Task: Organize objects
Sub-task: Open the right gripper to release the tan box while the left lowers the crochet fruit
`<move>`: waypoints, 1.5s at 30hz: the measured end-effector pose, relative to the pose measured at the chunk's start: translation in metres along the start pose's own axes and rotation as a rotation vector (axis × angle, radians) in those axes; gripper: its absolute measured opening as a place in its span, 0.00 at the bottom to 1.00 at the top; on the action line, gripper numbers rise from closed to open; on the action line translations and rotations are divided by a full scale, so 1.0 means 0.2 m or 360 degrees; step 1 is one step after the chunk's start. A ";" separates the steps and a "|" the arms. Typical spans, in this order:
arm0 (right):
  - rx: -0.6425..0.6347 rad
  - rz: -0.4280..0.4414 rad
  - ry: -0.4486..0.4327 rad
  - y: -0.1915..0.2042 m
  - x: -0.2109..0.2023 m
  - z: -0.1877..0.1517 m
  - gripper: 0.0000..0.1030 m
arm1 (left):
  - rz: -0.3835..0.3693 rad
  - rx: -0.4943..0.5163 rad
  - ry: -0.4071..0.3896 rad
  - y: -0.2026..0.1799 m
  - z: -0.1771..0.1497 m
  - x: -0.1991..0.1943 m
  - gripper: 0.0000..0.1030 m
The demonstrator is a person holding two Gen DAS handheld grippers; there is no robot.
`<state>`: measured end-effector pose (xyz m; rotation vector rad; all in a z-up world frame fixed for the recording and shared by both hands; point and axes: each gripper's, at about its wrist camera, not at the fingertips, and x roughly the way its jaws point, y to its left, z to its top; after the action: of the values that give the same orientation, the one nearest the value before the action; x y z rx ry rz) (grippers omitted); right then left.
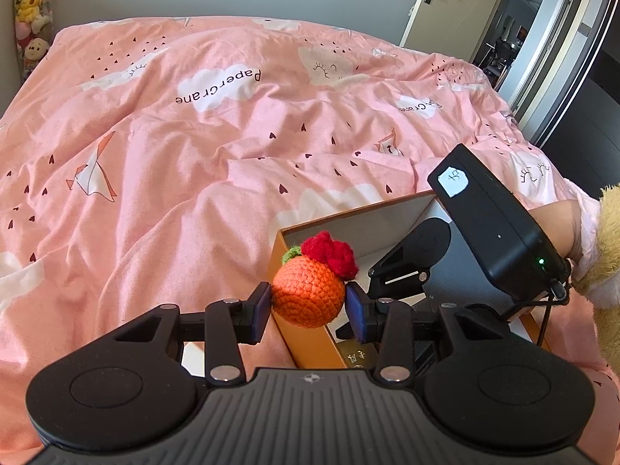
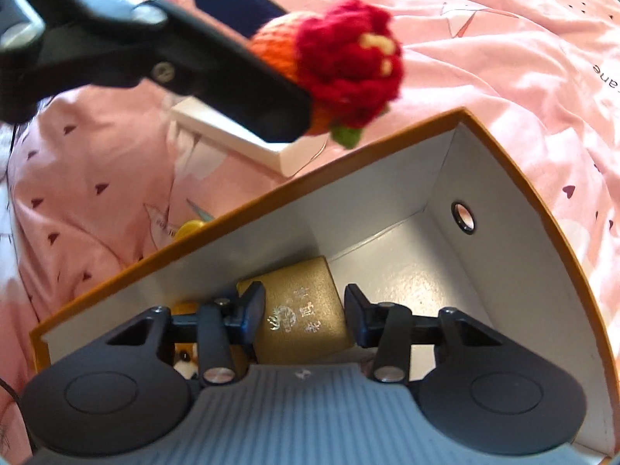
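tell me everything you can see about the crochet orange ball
The crochet orange ball is a round piece of orange yarn, worked in tight spiral rows. On top sit a red crochet flower with pale yellow stitches at its centre and a small green leaf. The left gripper pinches it from both sides between blue pads, holding it in the air over the rim of the orange box. It touches nothing else, and the flower end points away from the gripper.

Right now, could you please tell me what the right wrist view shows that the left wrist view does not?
Only the right wrist view shows the box's grommet hole and a flat white box on the bedding. Only the left shows the open door and plush toys. Both show the orange crocheted ball with a red flower over the orange cardboard box, and the gold packet.
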<state>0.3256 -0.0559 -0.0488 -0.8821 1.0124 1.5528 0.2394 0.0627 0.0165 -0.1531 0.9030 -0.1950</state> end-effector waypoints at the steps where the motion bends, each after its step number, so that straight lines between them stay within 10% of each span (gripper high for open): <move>1: 0.0000 -0.0004 -0.0002 0.00 0.00 0.00 0.46 | -0.0001 0.0001 0.0001 0.00 0.00 0.00 0.45; 13: 0.0127 -0.0366 -0.0145 0.15 -0.19 -0.12 0.46 | -0.0104 0.0146 0.0025 -0.13 -0.04 -0.03 0.45; 33: 0.1260 -0.1444 -0.0692 0.34 -0.42 -0.54 0.28 | -0.0127 0.0491 0.0266 -0.49 0.01 0.39 0.45; 45: 0.1521 -0.1543 -0.0877 0.22 -0.48 -0.69 0.29 | -0.0191 0.0318 0.0452 -0.61 0.09 0.83 0.45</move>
<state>0.3064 -0.2230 -0.0064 -0.1450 0.6177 0.3265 0.3425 -0.0929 -0.0733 0.0072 1.1510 -0.4250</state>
